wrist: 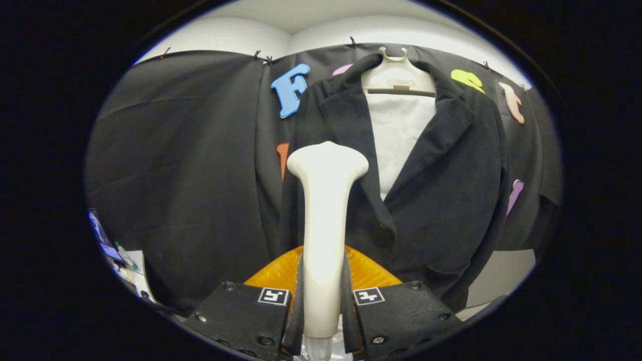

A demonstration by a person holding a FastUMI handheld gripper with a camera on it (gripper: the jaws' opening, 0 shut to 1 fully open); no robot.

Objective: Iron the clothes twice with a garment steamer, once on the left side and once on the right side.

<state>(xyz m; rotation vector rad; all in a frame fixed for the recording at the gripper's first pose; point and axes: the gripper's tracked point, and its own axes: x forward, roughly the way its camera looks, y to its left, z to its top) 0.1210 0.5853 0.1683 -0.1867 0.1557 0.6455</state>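
Steamer [325, 220] upright, pinched in the gripper [323, 301], its head before the hanging jacket [451, 190].

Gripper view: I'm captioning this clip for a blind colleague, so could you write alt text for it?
The gripper is shut on the handle of a cream plastic garment steamer, whose flared head points up in front of a black blazer. The blazer hangs on a cream plastic hanger over a white shirt, against the black cloth wall.
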